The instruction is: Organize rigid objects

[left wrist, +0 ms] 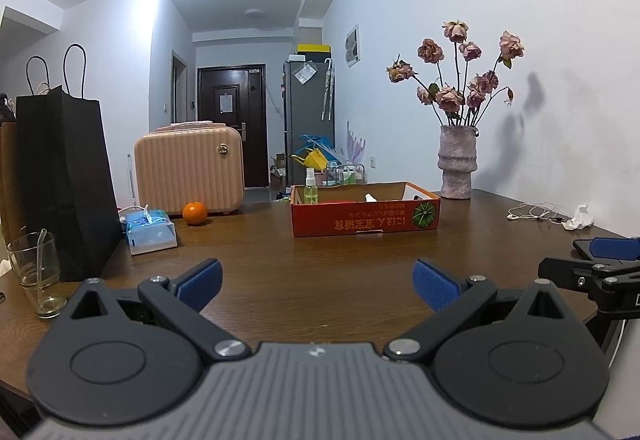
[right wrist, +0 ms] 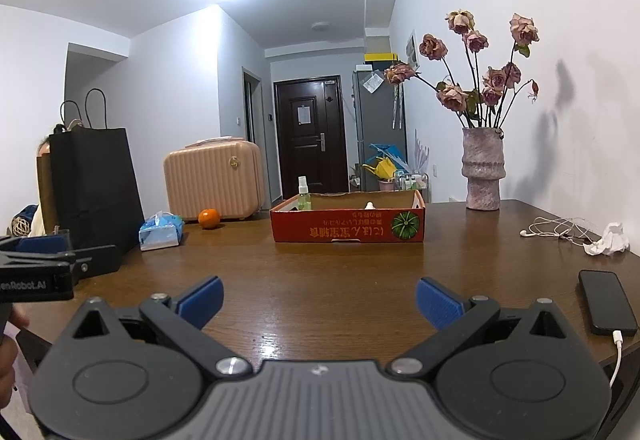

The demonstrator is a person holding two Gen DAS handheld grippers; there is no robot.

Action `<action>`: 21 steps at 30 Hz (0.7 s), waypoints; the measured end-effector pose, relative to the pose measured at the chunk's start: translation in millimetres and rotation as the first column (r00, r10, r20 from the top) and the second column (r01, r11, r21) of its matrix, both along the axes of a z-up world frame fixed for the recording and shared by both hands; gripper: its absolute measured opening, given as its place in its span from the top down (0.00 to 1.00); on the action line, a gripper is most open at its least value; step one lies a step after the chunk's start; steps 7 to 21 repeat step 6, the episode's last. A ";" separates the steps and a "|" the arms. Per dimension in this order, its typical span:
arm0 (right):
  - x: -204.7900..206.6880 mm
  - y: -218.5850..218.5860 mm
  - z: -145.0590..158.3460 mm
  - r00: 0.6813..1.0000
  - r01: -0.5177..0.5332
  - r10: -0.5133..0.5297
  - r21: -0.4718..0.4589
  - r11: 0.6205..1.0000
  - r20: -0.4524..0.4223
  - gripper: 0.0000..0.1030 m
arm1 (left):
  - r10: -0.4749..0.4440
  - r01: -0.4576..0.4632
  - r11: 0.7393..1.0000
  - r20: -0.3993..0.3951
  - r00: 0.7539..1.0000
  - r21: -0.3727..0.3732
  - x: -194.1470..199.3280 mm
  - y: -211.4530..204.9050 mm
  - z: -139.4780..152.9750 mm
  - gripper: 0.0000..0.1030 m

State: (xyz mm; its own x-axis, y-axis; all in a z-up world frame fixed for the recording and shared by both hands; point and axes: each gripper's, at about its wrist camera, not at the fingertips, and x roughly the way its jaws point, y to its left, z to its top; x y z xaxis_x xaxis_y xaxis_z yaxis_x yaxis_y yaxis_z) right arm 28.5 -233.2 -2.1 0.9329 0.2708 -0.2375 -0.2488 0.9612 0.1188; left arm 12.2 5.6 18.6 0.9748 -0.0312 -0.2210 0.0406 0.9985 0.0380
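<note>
Both the left hand-held gripper and the right hand-held gripper hover over the bare near part of the wooden tabletop, fingers spread wide with nothing between them. The red cardboard box sits beyond them, a spray bottle standing inside at its left end. An orange lies left of the box, and a black phone lies nearer, to the box's right.

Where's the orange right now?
In both views the orange sits on the table's far left, in front of the pink case, right of the tissue pack.
</note>
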 end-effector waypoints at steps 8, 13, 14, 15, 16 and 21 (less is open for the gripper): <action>0.6 0.1 -0.2 1.000 0.000 0.000 -0.001 1.000 -0.001 0.00 | -0.024 0.024 0.999 0.000 1.000 -0.037 -0.7 2.2 0.0 0.00; 0.6 0.1 -0.2 1.000 0.000 0.000 -0.001 1.000 -0.001 0.00 | -0.024 0.024 0.999 0.000 1.000 -0.037 -0.7 2.2 0.0 0.00; 0.6 0.1 -0.2 1.000 0.000 0.000 -0.001 1.000 -0.001 0.00 | -0.024 0.024 0.999 0.000 1.000 -0.037 -0.7 2.2 0.0 0.00; 0.6 0.1 -0.2 1.000 0.000 0.000 -0.001 1.000 -0.001 0.00 | -0.024 0.024 0.999 0.000 1.000 -0.037 -0.7 2.2 0.0 0.00; 0.6 0.1 -0.2 1.000 0.000 0.000 -0.001 1.000 -0.001 0.00 | -0.024 0.024 0.999 0.000 1.000 -0.037 -0.7 2.2 0.0 0.00; 0.6 0.1 -0.2 1.000 0.000 0.000 -0.001 1.000 -0.001 0.00 | -0.024 0.024 0.999 0.000 1.000 -0.037 -0.7 2.2 0.0 0.00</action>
